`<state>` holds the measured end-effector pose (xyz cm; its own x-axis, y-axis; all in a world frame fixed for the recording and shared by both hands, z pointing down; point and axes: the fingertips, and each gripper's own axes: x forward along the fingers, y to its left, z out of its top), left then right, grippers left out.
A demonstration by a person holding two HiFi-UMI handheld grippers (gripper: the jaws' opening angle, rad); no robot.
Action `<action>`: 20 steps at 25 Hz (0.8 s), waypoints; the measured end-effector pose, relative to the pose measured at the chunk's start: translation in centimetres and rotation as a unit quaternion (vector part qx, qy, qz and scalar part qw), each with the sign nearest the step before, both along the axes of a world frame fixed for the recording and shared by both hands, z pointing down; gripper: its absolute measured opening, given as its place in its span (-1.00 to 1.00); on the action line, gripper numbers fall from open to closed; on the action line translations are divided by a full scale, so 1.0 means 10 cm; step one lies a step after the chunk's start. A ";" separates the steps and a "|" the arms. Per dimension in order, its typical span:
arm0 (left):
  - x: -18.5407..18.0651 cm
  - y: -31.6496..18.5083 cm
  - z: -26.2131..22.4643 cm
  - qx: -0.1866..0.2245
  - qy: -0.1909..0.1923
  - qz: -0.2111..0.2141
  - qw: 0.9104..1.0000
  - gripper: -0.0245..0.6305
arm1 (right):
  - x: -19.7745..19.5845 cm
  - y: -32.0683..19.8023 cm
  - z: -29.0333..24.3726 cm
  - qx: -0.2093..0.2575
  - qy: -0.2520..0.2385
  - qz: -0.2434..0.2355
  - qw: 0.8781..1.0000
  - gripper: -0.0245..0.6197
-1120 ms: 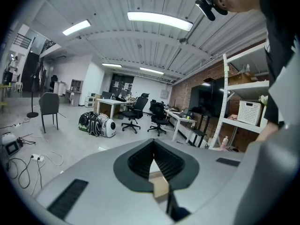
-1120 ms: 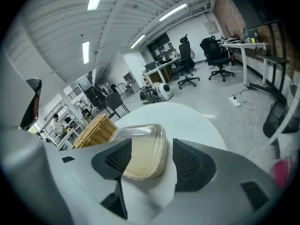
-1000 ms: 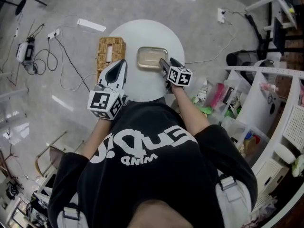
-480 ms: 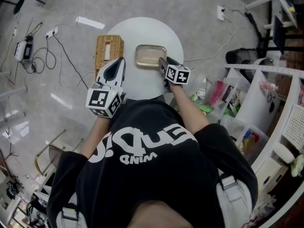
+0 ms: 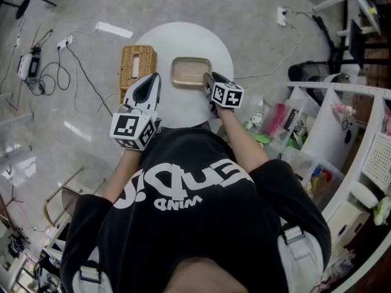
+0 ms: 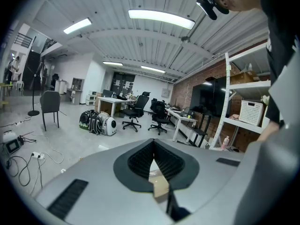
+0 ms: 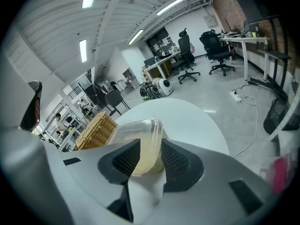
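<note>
A round white table (image 5: 186, 41) stands on a grey floor. On its left side lies a woven basket (image 5: 135, 66), long side running away from the person. Just to the right of the basket, near the middle of the table, sits a clear lidded plastic box (image 5: 189, 72) with something pale yellow inside.

The right gripper (image 5: 208, 79) has hold of this box at its near right end. In the right gripper view the jaws are drawn in against the box (image 7: 138, 130), one pad on each side, with the basket (image 7: 96, 128) beyond on the left.

The left gripper (image 5: 152, 79) hangs over the table's near left edge, just beside the basket. Its jaws are closed tip to tip with nothing between them, and it points out across the room.
</note>
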<state>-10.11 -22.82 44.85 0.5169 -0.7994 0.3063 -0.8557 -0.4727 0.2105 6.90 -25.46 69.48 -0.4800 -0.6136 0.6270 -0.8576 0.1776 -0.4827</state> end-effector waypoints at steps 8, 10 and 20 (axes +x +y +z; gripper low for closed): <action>0.04 0.03 0.01 0.001 0.005 -0.001 1.000 -0.93 | 0.05 0.06 -0.04 0.002 0.002 -0.001 1.000 -0.55; 0.05 0.04 0.00 0.002 0.005 -0.002 1.000 -0.93 | 0.05 0.07 -0.08 0.005 -0.007 0.001 1.000 -0.58; 0.07 0.07 -0.04 0.009 0.013 -0.003 1.000 -0.93 | -0.06 0.09 -0.51 0.031 -0.066 0.006 0.997 -0.73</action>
